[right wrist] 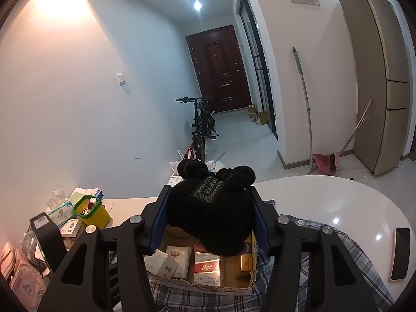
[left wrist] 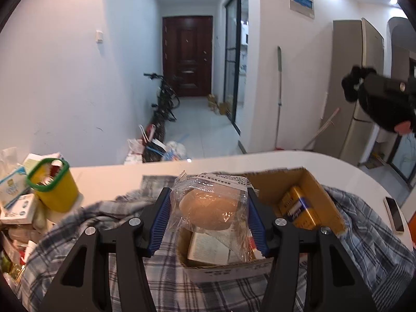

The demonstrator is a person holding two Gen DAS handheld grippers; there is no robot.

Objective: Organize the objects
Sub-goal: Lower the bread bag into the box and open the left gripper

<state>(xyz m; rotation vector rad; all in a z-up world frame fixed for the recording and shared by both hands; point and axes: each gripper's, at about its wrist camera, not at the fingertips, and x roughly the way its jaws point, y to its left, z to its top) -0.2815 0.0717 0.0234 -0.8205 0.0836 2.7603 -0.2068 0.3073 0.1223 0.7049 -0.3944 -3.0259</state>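
White tabletop [right wrist: 325, 195] carries a plaid cloth [left wrist: 364, 223] and, on it, an open cardboard box [left wrist: 309, 182] of small packs. My right gripper [right wrist: 210, 218] pinches a black knit hat [right wrist: 208, 208] over that box: soft, light, squashy, best held by its bulk. My left gripper [left wrist: 208, 208] clamps a bun in a clear wrapper [left wrist: 208, 205], slippery and easily crushed, above the box's near end. Both point forward, tilted down.

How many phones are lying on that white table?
1. A single phone lies flat near the table's right edge, beside the plaid cloth; the left camera shows it too. Others could be hidden under the cloth or in the clutter on the left.
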